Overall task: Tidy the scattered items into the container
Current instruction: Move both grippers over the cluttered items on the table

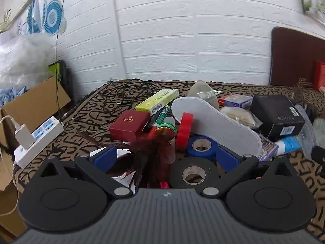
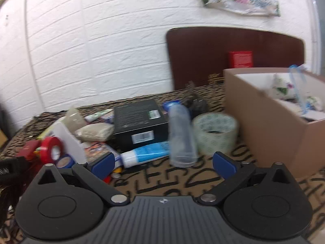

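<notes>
Pick phase, nothing gripped yet. Left tool is held spread wide and empty over the near end of the pile; the feather duster and black tape roll lie between its fingers, blue tape roll just beyond, red tape roll standing on edge behind that. Right tool is likewise spread and empty, with the clear plastic tube and blue-white tube just ahead of its fingers; that view is motion-blurred, so fine contact cannot be judged. Destination is judged to be the cardboard box, open-topped, on the right side of the counter, already holding some bagged items. Most scattered items remain on the counter: white insole, black box, red box, yellow-green carton, clear packing tape roll. Next move is judged to call for one item to be singled out; the clear plastic tube looks least entangled, whereas the duster's feathers overlap the tapes and could be dragged along. Bare counter is seen in front of the right tool and along the box's near wall, giving a lane to it; the box rim must be cleared on approach. The pile's left side is tight: cables at the back, a power strip at the counter's left edge.
</notes>
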